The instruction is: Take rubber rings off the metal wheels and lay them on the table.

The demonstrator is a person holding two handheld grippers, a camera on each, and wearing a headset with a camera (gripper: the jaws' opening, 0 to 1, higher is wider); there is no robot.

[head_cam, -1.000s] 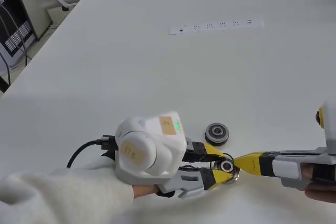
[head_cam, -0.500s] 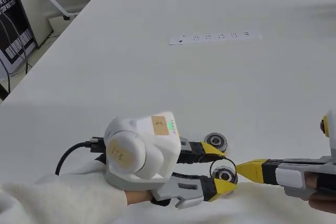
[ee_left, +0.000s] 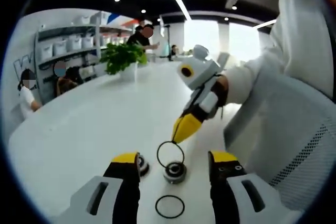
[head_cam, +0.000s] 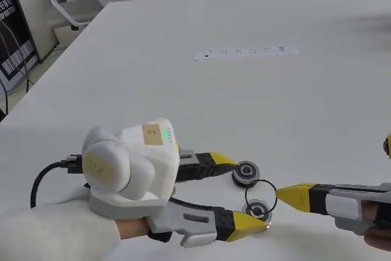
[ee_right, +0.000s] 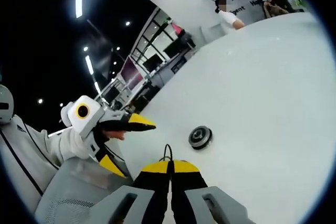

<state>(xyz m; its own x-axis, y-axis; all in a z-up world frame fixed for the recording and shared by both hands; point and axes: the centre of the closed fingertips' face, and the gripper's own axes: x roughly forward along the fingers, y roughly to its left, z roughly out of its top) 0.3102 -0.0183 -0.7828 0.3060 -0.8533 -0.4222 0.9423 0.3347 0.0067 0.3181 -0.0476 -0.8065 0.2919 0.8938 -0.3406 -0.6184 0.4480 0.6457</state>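
Two small metal wheels lie on the white table (head_cam: 183,90). One wheel (head_cam: 246,173) (ee_left: 142,164) (ee_right: 200,136) sits by one jaw tip of my left gripper (head_cam: 247,194) (ee_left: 174,160). The other wheel (head_cam: 258,210) (ee_left: 174,172) lies between the open jaws, close to the other tip. My right gripper (head_cam: 280,195) (ee_right: 169,165) comes in from the right, shut on a thin black rubber ring (head_cam: 260,190) (ee_left: 170,153) that hangs just above that wheel. A second rubber ring (ee_left: 169,206) lies flat on the table nearer the left gripper's body.
A white power strip (head_cam: 245,52) lies across the far middle of the table. A black cable (head_cam: 49,172) runs from the left gripper's back. People sit at the table's far end, and a potted plant (ee_left: 123,56) stands on it.
The left gripper has opened, let go of the wheel and drawn back to the left. The ring has come free of the wheel in the right gripper's tips. The head camera has tilted up.
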